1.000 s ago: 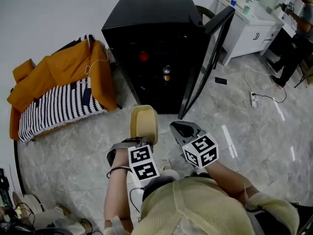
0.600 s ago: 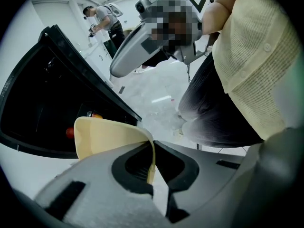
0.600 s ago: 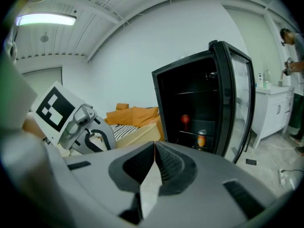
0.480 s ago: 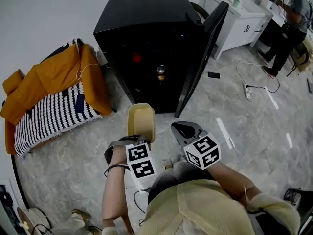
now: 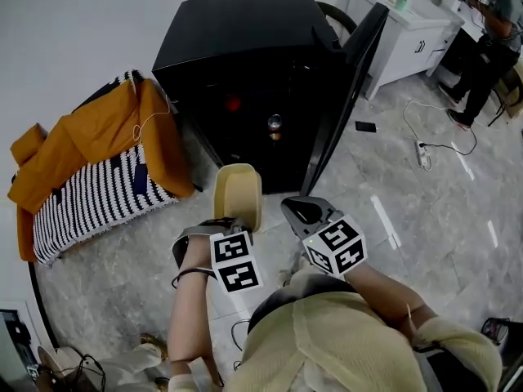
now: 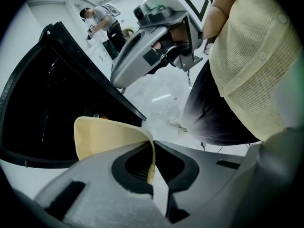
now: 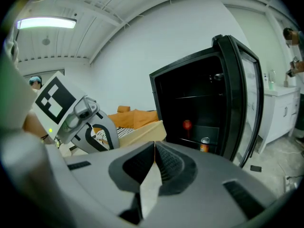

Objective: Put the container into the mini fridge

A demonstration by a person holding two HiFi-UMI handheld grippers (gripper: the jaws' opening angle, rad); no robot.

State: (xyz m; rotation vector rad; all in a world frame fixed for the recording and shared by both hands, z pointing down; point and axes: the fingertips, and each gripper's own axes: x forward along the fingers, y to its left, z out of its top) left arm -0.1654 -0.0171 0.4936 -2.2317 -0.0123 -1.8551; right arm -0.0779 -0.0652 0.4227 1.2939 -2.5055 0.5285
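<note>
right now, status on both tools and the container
Left tool shut on container rim; right tool shut, empty. Container held short of mini fridge, door open. Can, red item inside; approach looks clear.

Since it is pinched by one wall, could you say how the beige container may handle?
Probably light: the left gripper carries the container by one thin wall. That wall looks curved at the grip, so it is likely flexible. It could pivot.
</note>
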